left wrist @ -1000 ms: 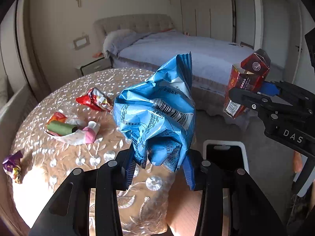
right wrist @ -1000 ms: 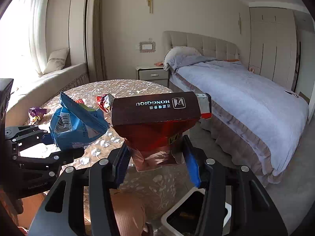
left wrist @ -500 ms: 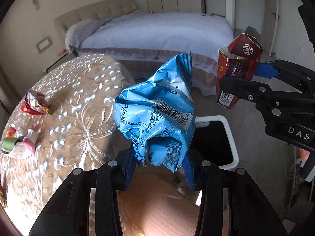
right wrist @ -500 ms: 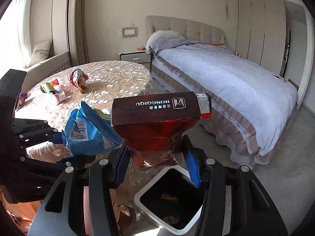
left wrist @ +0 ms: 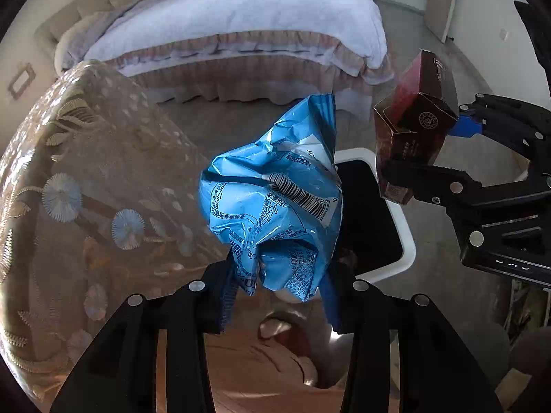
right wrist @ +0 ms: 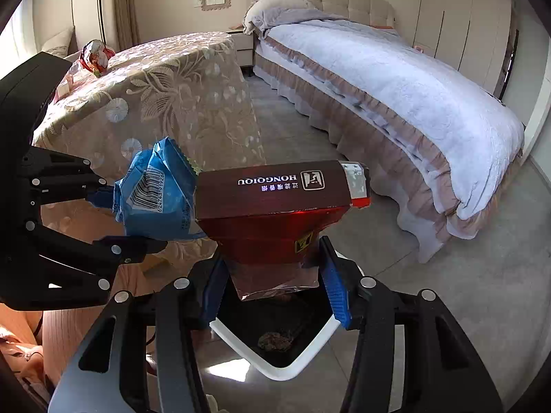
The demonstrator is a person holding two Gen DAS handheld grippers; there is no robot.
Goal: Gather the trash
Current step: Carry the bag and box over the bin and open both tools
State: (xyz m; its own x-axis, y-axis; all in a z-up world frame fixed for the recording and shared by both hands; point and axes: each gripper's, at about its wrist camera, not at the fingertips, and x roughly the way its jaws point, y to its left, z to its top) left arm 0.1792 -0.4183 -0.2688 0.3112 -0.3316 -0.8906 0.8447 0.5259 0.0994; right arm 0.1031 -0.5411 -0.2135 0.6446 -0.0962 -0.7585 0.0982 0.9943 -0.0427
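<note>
My left gripper (left wrist: 279,296) is shut on a crumpled blue snack bag (left wrist: 275,203) and holds it above the white-rimmed trash bin (left wrist: 406,241). My right gripper (right wrist: 275,289) is shut on a dark red carton (right wrist: 275,213) and holds it over the same bin (right wrist: 292,364), which has some trash at its bottom. The blue bag (right wrist: 158,196) and left gripper (right wrist: 100,220) show at the left of the right wrist view. The red carton (left wrist: 413,137) and right gripper (left wrist: 444,158) show at the right of the left wrist view.
A round table with a gold floral cloth (right wrist: 172,79) stands left of the bin, a red wrapper (right wrist: 94,55) on top. A bed with a lilac cover (right wrist: 396,79) lies beyond. Grey floor (right wrist: 447,292) surrounds the bin.
Both grippers have moved off the table and down toward the bin, still holding the bag and the carton. The table top has dropped out of the left wrist view.
</note>
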